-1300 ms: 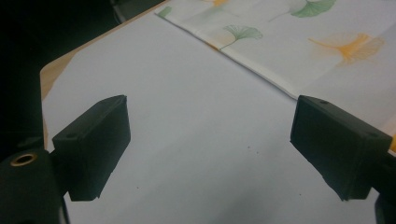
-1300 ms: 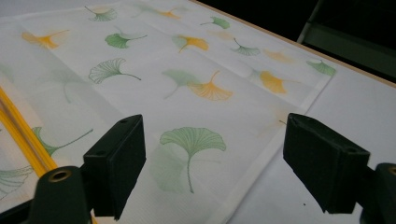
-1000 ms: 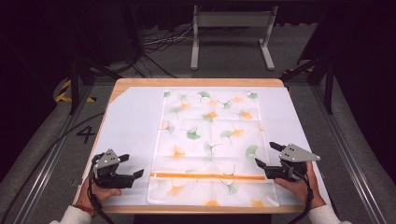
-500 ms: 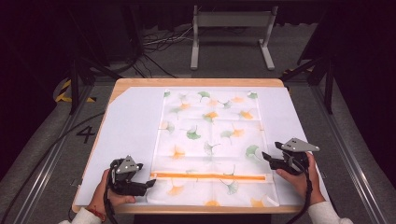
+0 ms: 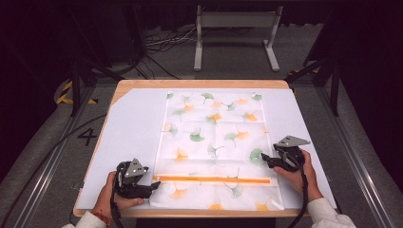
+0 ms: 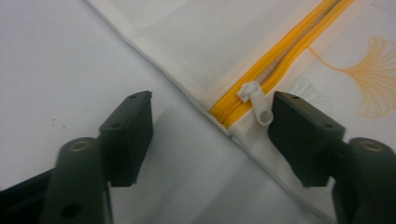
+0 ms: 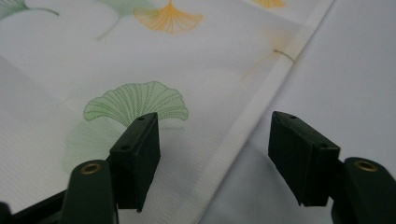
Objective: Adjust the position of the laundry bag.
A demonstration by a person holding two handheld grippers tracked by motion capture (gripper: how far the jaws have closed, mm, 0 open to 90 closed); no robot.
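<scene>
A white mesh bag (image 5: 214,142) printed with green and orange ginkgo leaves lies flat on the white sheet (image 5: 128,142) that covers my desk (image 5: 199,83), its orange zipper (image 5: 214,179) running across near the edge closest to me. My left hand-held gripper (image 5: 153,184) sits low at the bag's near left corner, by the zipper's end, with my left hand (image 5: 111,197) wrapped around it. Looking along it, the jaws stand wide apart and hold nothing: one is over the bare sheet, the other over the fabric just beside the white zipper pull (image 6: 256,99), which rests at the closed end of the orange zipper (image 6: 280,51). The bag's hemmed edge runs diagonally between the two jaws. My right hand-held gripper (image 5: 264,159) is at the bag's right side, farther up from the zipper, held in my right hand (image 5: 299,171). Its jaws are also spread wide and empty, straddling the bag's right hem (image 7: 252,126): one jaw is over a green ginkgo leaf (image 7: 137,100) on the fabric, the other over the plain sheet (image 7: 355,70).
</scene>
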